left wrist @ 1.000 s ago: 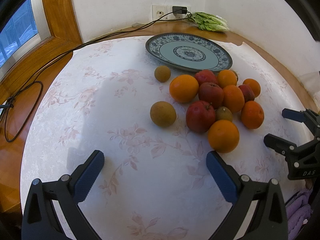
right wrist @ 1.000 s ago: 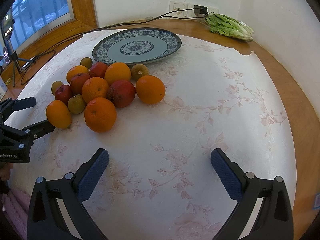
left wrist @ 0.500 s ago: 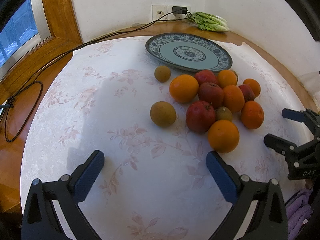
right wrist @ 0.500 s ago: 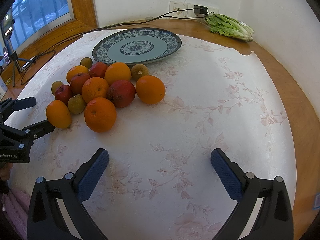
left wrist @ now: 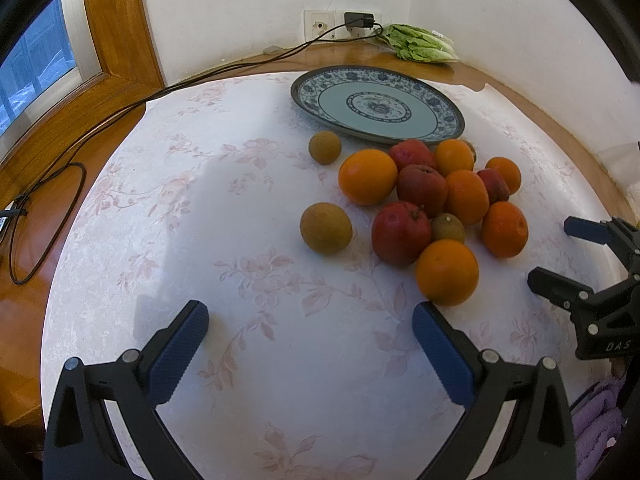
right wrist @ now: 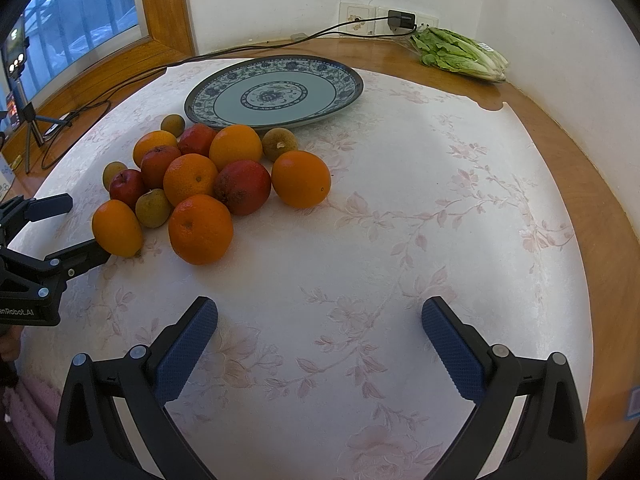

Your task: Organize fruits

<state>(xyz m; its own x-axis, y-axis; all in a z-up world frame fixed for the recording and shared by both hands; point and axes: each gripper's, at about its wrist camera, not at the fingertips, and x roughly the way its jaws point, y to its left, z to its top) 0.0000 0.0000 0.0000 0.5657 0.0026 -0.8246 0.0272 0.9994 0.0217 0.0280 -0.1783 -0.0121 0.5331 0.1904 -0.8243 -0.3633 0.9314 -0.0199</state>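
Observation:
A pile of oranges [left wrist: 447,272], red apples [left wrist: 401,232] and small brown-green fruits [left wrist: 326,228] lies on the white flowered tablecloth, just in front of an empty blue patterned plate [left wrist: 378,104]. The pile [right wrist: 200,229] and plate [right wrist: 274,92] also show in the right wrist view. My left gripper [left wrist: 310,334] is open and empty, low over the cloth, near side of the pile. My right gripper [right wrist: 320,330] is open and empty, to the right of the pile. Each gripper shows in the other's view, the right one [left wrist: 560,252] and the left one [right wrist: 80,228], both open beside the pile.
A head of lettuce [right wrist: 460,54] lies at the back by the wall sockets [left wrist: 340,24]. A black cable [left wrist: 120,112] runs from the charger across the wooden sill at the left. A small tripod with a phone [right wrist: 18,80] stands by the window.

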